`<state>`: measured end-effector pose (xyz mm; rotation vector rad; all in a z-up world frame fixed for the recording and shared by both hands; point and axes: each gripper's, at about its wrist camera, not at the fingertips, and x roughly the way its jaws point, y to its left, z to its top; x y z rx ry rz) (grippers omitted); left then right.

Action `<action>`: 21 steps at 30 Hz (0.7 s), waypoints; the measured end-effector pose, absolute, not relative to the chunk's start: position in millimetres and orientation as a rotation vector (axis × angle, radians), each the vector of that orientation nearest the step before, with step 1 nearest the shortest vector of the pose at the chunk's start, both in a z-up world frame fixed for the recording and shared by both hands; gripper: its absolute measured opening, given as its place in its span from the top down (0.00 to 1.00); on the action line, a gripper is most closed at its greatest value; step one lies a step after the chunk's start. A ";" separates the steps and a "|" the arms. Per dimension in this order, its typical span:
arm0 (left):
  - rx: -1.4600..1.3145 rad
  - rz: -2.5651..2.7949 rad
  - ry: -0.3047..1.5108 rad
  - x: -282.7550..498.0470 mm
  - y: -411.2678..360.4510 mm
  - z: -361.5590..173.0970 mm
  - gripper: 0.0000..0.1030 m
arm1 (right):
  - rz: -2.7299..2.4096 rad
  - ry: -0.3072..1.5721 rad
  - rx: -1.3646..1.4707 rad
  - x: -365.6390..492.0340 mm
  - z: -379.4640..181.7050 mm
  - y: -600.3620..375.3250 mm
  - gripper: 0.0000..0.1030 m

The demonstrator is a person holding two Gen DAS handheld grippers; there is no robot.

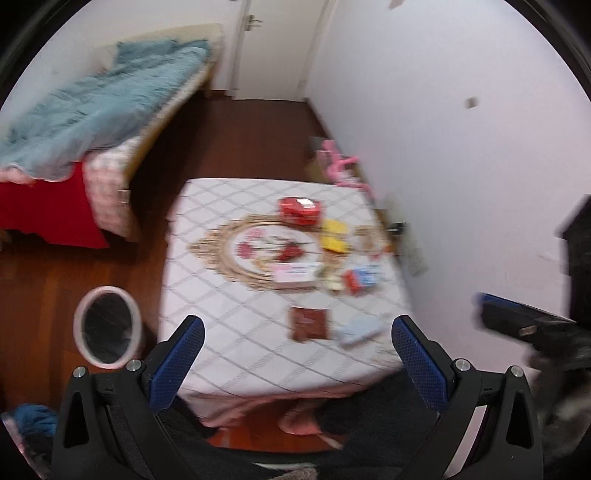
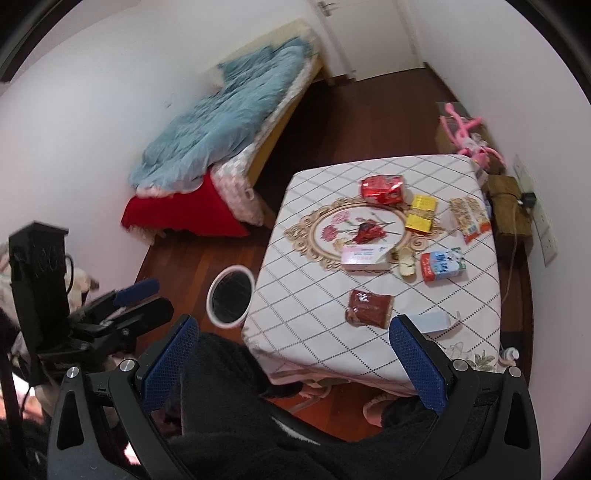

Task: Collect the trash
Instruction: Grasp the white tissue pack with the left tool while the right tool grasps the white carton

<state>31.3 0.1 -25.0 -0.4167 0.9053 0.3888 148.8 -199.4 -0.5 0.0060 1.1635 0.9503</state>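
Trash lies on a table with a diamond-pattern cloth (image 2: pixel 295 280): a red snack bag (image 2: pixel 382 188), a yellow packet (image 2: pixel 421 212), a cookie box (image 2: pixel 471 218), a pink-white box (image 2: pixel 364 256), a milk carton (image 2: pixel 441 266), a brown packet (image 2: pixel 369 308) and a light blue box (image 2: pixel 434 321). A white-rimmed bin with a black liner (image 2: pixel 231 295) stands on the floor left of the table. My right gripper (image 2: pixel 295 354) hovers open and empty before the table's near edge. My left gripper (image 1: pixel 299 354) is open and empty too, above the near edge, with the brown packet (image 1: pixel 310 323) just ahead and the bin (image 1: pixel 107 328) to its left.
A bed with a teal blanket (image 2: pixel 221 122) and red cover fills the far left. A pink toy (image 2: pixel 469 136) and wooden crates (image 2: pixel 508 206) sit by the right wall. A person's dark-clothed legs (image 2: pixel 236 406) are below the grippers. A door (image 2: pixel 369 33) stands at the back.
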 end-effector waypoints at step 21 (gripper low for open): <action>-0.227 0.583 1.332 129.4 35.5 -271.2 0.00 | 0.107 1.535 0.308 250.3 -313.3 -199.4 0.36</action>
